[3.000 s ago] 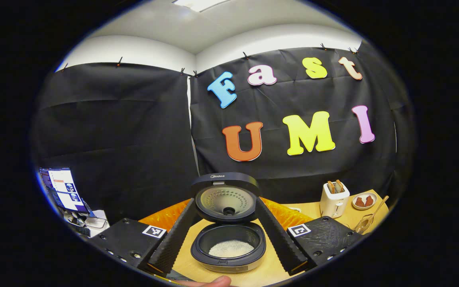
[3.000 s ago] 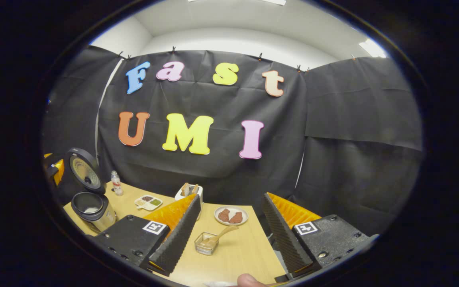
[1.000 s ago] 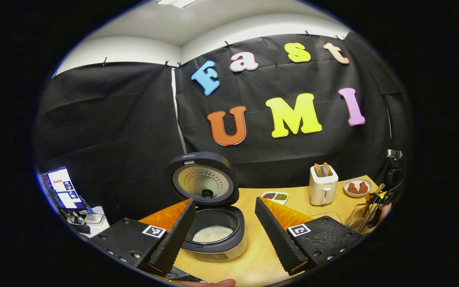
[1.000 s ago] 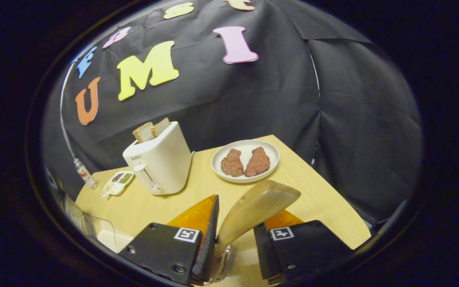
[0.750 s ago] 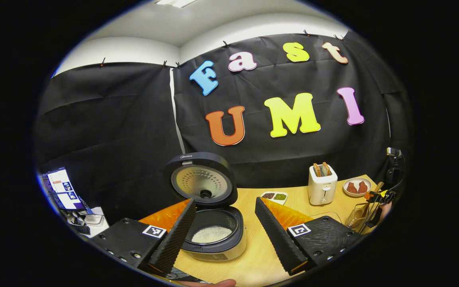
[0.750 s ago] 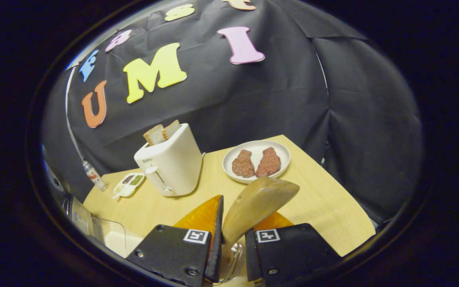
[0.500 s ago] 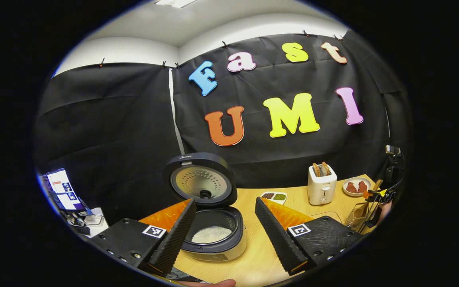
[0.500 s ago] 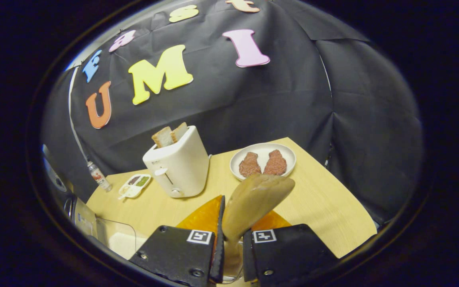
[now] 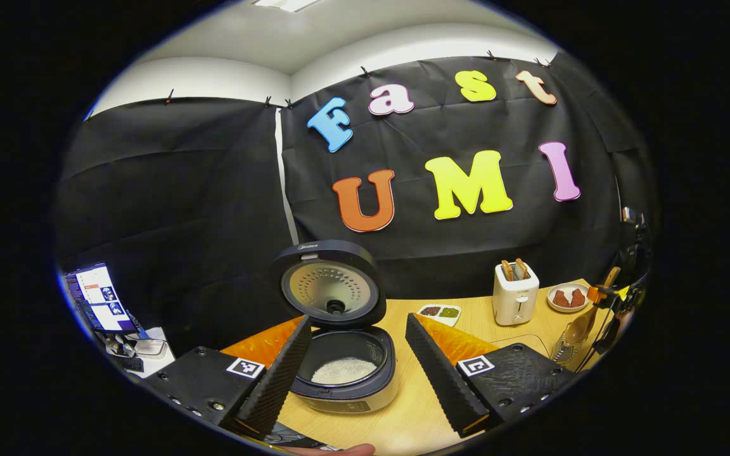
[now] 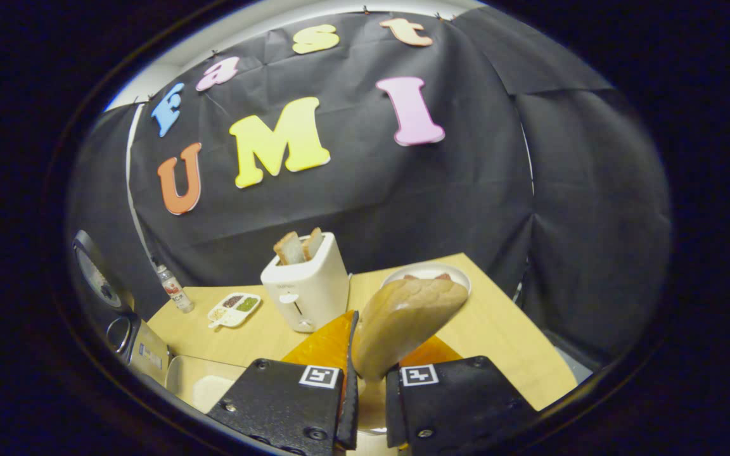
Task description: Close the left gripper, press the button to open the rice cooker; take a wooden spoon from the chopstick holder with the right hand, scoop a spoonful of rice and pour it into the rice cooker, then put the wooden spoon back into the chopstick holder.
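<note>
The rice cooker [image 9: 346, 380] stands open on the wooden table, lid [image 9: 330, 285] raised and white rice in its pot. My left gripper [image 9: 358, 370] hovers open just in front of it, one finger on each side of the pot. My right gripper [image 10: 368, 386] is shut on the wooden spoon [image 10: 403, 323], whose broad end sticks up and forward between the fingers. In the left gripper view the spoon [image 9: 587, 313] hangs slanted at the far right, its lower end just above the glass chopstick holder [image 9: 563, 351]. A clear box of rice [image 10: 203, 383] lies left of my right gripper.
A white toaster [image 10: 307, 288] with two bread slices stands mid-table. A plate [image 10: 425, 272] of meat sits behind the spoon. A divided sauce dish [image 10: 233, 310] and a small bottle [image 10: 173, 290] stand near the wall. A screen [image 9: 96, 297] glows beyond the table's left edge.
My right gripper closed on the wooden spoon and has risen with it out of the holder. The left gripper stays open by the cooker, barely shifted.
</note>
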{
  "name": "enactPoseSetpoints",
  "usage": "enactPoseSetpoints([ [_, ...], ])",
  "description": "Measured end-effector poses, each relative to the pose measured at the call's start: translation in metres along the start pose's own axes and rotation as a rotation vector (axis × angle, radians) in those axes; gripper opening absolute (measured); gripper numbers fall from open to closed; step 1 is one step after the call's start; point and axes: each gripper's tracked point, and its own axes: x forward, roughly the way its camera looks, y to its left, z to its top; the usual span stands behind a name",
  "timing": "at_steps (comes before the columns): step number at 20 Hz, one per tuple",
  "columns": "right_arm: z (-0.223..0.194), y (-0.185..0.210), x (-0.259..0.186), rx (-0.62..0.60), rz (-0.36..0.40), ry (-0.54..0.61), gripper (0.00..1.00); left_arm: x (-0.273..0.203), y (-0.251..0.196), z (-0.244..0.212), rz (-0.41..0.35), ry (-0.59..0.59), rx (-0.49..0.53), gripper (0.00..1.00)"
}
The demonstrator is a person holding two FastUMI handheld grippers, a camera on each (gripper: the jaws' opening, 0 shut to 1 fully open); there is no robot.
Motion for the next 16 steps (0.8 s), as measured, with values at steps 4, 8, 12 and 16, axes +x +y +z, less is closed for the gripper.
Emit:
enactPoseSetpoints([
  [4,0.060,0.061,-0.041,-0.085,0.090,-0.094,0.22,-0.001,0.017,-0.014,0.022,0.014,-0.052,0.95],
  [8,0.068,0.124,-0.060,-0.115,0.162,-0.120,0.22,0.000,0.036,-0.028,0.048,0.034,-0.082,0.95],
  [12,0.038,0.164,-0.056,-0.147,0.185,-0.085,0.22,0.002,0.051,-0.034,0.065,0.030,-0.064,0.95],
  [16,-0.014,0.183,-0.038,-0.164,0.186,-0.021,0.22,0.001,0.062,-0.042,0.074,0.037,-0.039,0.95],
])
